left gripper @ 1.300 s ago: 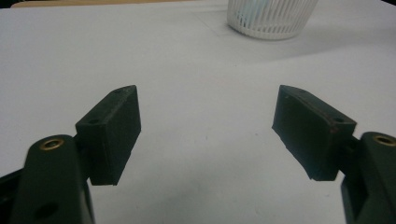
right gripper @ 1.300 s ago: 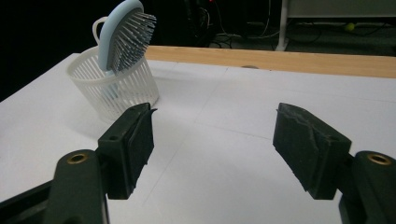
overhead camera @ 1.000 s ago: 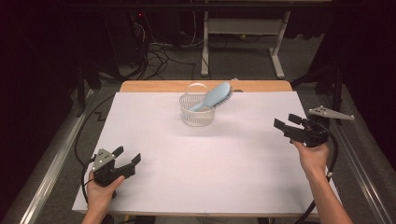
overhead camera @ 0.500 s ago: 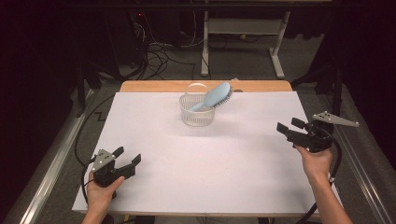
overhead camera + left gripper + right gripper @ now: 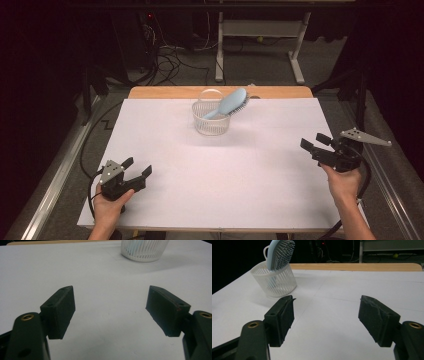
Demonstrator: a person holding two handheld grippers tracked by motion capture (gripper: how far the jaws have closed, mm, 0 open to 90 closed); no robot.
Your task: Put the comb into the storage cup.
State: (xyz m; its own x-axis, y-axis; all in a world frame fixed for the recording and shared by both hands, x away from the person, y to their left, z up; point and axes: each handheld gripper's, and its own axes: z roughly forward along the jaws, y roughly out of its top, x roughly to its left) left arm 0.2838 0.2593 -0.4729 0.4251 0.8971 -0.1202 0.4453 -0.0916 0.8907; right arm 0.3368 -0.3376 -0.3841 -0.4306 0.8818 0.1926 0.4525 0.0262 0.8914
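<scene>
Nearest the person, at about seven o'clock on the white table [image 5: 225,190], the left gripper [image 5: 136,168] rests low over the sheet with its jaws spread wide and nothing between them; its own view shows bare white surface in the gap. At about four o'clock, by the table's right edge, the right gripper [image 5: 315,142] is likewise released and empty, raised a little and aimed toward the middle. Farther off, at twelve o'clock near the wooden far edge, stands the white slatted basket [image 5: 211,120], and the light blue hairbrush [image 5: 231,103] sits in it, handle down inside, bristled head leaning out over the rim toward one o'clock. Both tools are well apart from the basket, so the placing looks finished or a fresh grasp has not begun. If the brush is to come out, the next move calls for a long reach to twelve o'clock and a grip on the brush head.
</scene>
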